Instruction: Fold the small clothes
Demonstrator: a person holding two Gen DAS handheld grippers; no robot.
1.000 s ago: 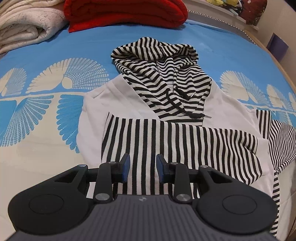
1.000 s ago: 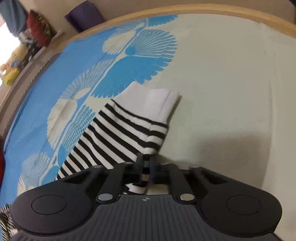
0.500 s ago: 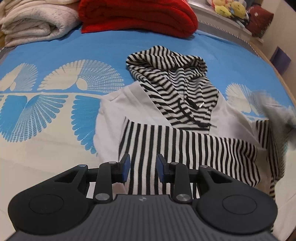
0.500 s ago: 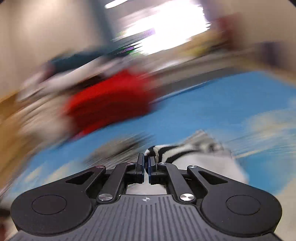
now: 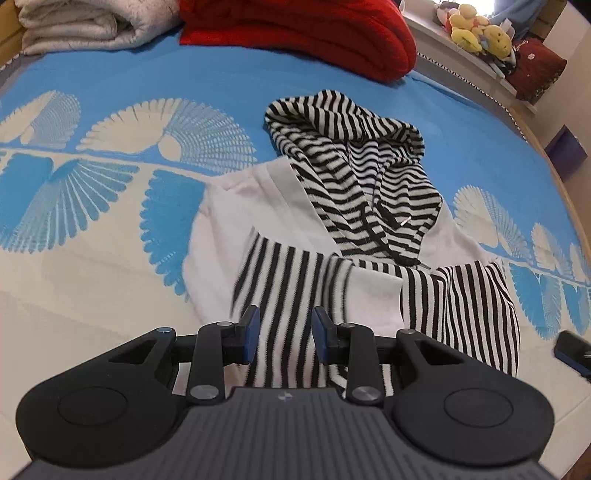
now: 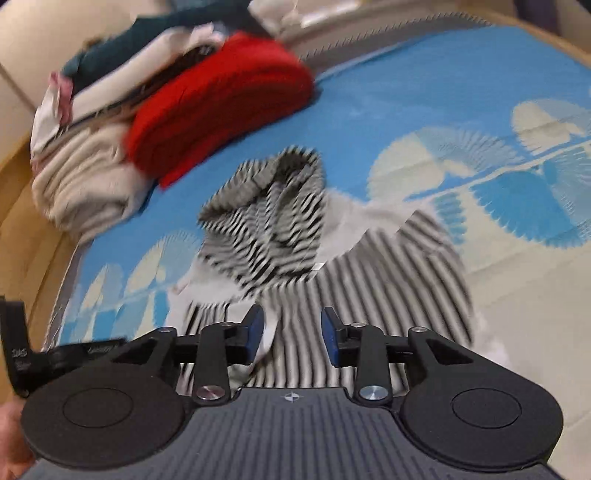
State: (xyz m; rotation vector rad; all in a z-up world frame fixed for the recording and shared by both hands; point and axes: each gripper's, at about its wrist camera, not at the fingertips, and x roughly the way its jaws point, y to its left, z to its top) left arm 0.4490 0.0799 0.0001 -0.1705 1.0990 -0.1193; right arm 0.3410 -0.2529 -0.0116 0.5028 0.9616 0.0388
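Note:
A small white hoodie (image 5: 258, 206) with a black-and-white striped hood (image 5: 354, 162) lies flat on the blue patterned bed. Both striped sleeves are folded across its chest; the right sleeve (image 5: 461, 306) with its white cuff (image 5: 373, 295) lies on top. My left gripper (image 5: 285, 332) is open and empty, just above the hoodie's lower front. My right gripper (image 6: 291, 334) is open and empty over the folded sleeves (image 6: 369, 295); the hoodie (image 6: 354, 221) looks blurred in that view. The right gripper's tip (image 5: 570, 349) shows at the left wrist view's right edge.
A folded red blanket (image 5: 295, 33) and a cream blanket (image 5: 81, 26) lie at the head of the bed, also in the right wrist view (image 6: 221, 96). Plush toys (image 5: 476, 29) sit on a shelf at the far right. The wooden bed edge (image 5: 576, 221) curves along the right.
My right gripper carried the striped sleeve from the bed's right side across the hoodie's chest, then opened and let it go. My left gripper stayed open and shifted slightly left and back.

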